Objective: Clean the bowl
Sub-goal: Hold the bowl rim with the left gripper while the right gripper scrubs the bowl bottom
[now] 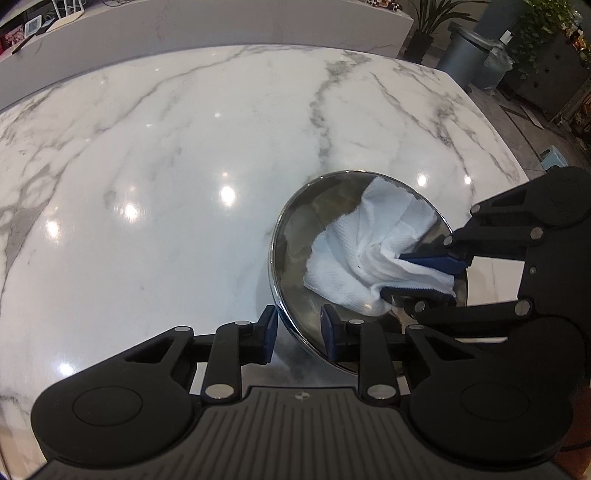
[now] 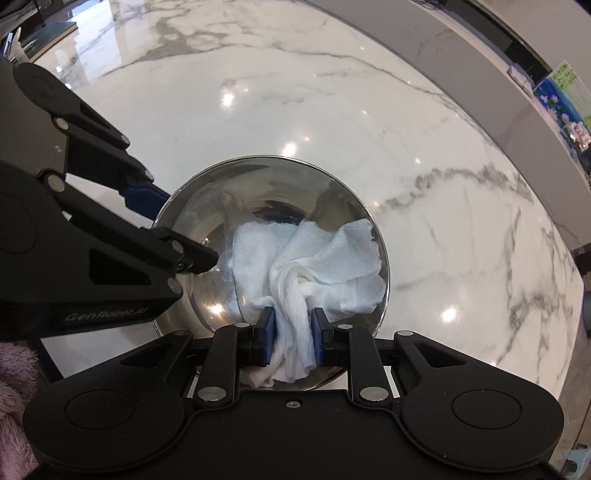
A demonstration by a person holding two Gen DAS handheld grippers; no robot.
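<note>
A shiny steel bowl point(image 1: 295, 240) stands on the marble counter, low and right of centre in the left wrist view. My left gripper point(image 1: 299, 332) straddles its near rim, one blue pad outside and one inside, shut on the bowl. A crumpled white paper towel point(image 1: 343, 254) lies inside against the wall. My right gripper point(image 1: 424, 277) reaches in from the right, shut on a twisted bunch of it. In the right wrist view the towel point(image 2: 332, 258) spreads over the bowl point(image 2: 258, 184), pinched by my right gripper point(image 2: 293, 332). My left gripper point(image 2: 181, 232) clamps the rim at left.
The white marble counter point(image 1: 184, 166) stretches wide to the left and beyond the bowl. A raised ledge point(image 1: 221, 29) runs along its far side. A grey bin point(image 1: 469, 55) and plants point(image 1: 543, 29) stand past the far right corner. A purple fluffy cloth point(image 2: 14, 387) shows at left.
</note>
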